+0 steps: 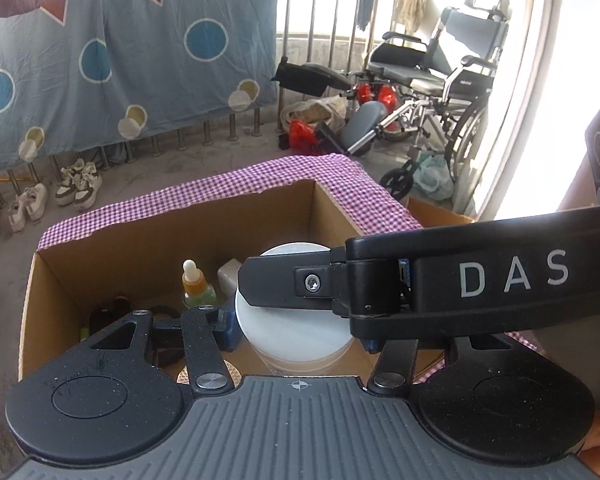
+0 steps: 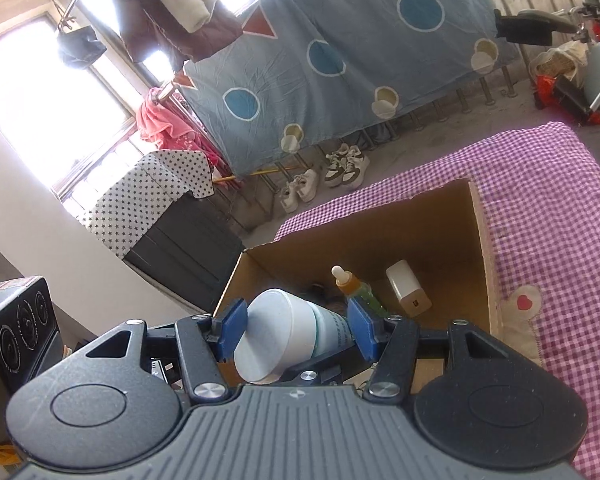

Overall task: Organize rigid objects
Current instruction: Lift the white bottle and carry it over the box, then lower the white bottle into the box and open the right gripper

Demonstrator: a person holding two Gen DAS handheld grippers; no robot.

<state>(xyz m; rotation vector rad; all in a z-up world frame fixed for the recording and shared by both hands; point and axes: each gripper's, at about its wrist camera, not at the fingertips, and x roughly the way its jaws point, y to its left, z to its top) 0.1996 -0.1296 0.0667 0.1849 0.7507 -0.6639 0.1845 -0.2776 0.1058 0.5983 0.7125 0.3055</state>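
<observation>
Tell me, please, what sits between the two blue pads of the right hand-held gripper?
A white-capped jar, tilted on its side over the cardboard box, fills the gap between the right hand-held gripper pads, in the right wrist view.

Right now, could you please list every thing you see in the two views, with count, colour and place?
Cardboard box: one, brown, on the checked cloth.
Checked cloth: one, purple and white, under the box.
White-capped bottle: one, white cap, tilted over the box between the right gripper's fingers.
Dropper bottle: one, orange and green, inside the box.
White charger: one, inside the box.
Sneakers: two pairs, white, on the floor.
Wheelchair: one, grey, behind.
Right gripper: shut on the bottle.
Left gripper: fingers mostly hidden.
</observation>
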